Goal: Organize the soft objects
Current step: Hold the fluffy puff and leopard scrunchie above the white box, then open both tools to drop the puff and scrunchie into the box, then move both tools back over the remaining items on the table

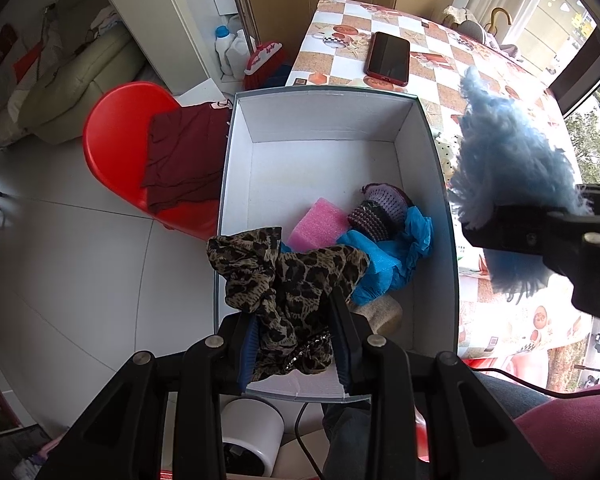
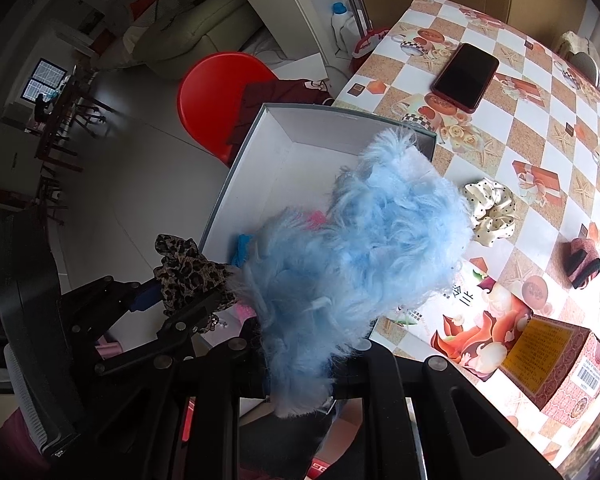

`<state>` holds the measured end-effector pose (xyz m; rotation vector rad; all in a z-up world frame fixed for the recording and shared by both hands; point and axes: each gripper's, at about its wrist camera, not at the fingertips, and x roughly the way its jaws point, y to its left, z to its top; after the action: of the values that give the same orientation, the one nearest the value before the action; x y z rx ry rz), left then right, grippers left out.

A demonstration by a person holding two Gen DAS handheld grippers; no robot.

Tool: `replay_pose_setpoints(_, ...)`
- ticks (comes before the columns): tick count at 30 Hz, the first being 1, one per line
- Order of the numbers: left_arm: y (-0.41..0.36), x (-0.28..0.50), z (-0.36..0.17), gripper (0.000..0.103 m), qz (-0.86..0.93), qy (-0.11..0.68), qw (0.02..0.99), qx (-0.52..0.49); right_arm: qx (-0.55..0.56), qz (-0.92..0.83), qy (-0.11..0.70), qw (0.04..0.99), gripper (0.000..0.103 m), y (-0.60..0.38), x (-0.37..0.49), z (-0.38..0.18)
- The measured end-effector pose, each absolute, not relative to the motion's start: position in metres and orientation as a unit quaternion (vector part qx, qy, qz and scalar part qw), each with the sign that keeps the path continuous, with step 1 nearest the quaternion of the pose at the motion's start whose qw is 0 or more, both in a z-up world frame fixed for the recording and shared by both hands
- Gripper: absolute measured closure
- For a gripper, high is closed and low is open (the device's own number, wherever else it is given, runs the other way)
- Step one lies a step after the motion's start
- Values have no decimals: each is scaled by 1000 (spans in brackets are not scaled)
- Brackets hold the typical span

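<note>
My left gripper (image 1: 294,320) is shut on a leopard-print cloth (image 1: 288,276) and holds it over the near end of an open white box (image 1: 320,152). The box holds a pink sponge (image 1: 318,224), a purple knitted piece (image 1: 380,210), a blue cloth (image 1: 384,260) and a beige item (image 1: 384,312). My right gripper (image 2: 300,364) is shut on a fluffy light-blue item (image 2: 360,256), held above the box's right wall (image 2: 380,124); it also shows in the left wrist view (image 1: 512,176). A cream dotted scrunchie (image 2: 492,208) and a pink-black item (image 2: 584,262) lie on the table.
The checked table (image 2: 548,152) carries a phone (image 2: 466,76) and a patterned carton (image 2: 556,364). A red chair (image 1: 120,136) with a maroon garment (image 1: 184,156) stands left of the box. A white round container (image 1: 252,436) sits on the floor below.
</note>
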<state>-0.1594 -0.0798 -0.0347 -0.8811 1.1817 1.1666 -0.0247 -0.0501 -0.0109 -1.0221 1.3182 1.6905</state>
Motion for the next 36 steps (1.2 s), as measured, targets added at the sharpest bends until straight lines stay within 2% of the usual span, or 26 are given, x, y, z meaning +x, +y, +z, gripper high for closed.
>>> replay_pose_setpoints(19, -73, -156, -42, 66, 492, 516, 586, -385, -402, 662, 515, 368, 85, -31, -35, -15)
replay_pose_setpoints(21, -71, -156, -43, 65, 492, 515, 587, -385, -402, 661, 516, 368, 85, -26, -37, -17)
replay_pose_setpoints(23, -71, -155, -42, 60, 492, 511, 590, -386, -400, 662, 519, 365, 83, -22, -38, -17)
replay_pose_setpoints(24, -71, -155, -42, 53, 492, 509, 591, -386, -399, 662, 520, 363, 79, -21, -39, -18)
replay_pose_setpoints(25, -71, -155, -41, 43, 493, 507, 593, -385, -399, 662, 519, 364, 65, -20, -39, -18)
replay_pose_setpoints(26, -71, -155, -40, 32, 495, 503, 596, -384, -397, 662, 520, 365, 46, -19, -39, -17)
replay_pose_setpoints(28, -71, -158, -37, 19, 500, 493, 597, -388, -394, 659, 519, 376, 30, -18, -35, -16)
replay_pose_setpoints(29, -71, -160, -36, 19, 503, 489, 598, -387, -390, 658, 522, 377, 23, -17, -32, -15)
replay_pose_setpoints(31, -71, -162, -35, 15, 504, 481, 601, -392, -381, 655, 529, 382, 20, -15, -26, -13)
replay_pose_setpoints(33, -70, -164, -34, 5, 505, 470, 603, -401, -378, 648, 535, 388, 20, -13, -21, -12)
replay_pose_setpoints(34, -69, -165, -33, 0, 506, 462, 606, -404, -380, 643, 536, 393, 12, -13, -18, -12)
replay_pose_setpoints(35, -69, -165, -31, 0, 504, 454, 611, -407, -383, 638, 537, 397, 0, -13, -15, -13)
replay_pose_setpoints(36, -68, -165, -29, 0, 502, 445, 618, -409, -382, 634, 541, 400, 0, -13, -10, -13)
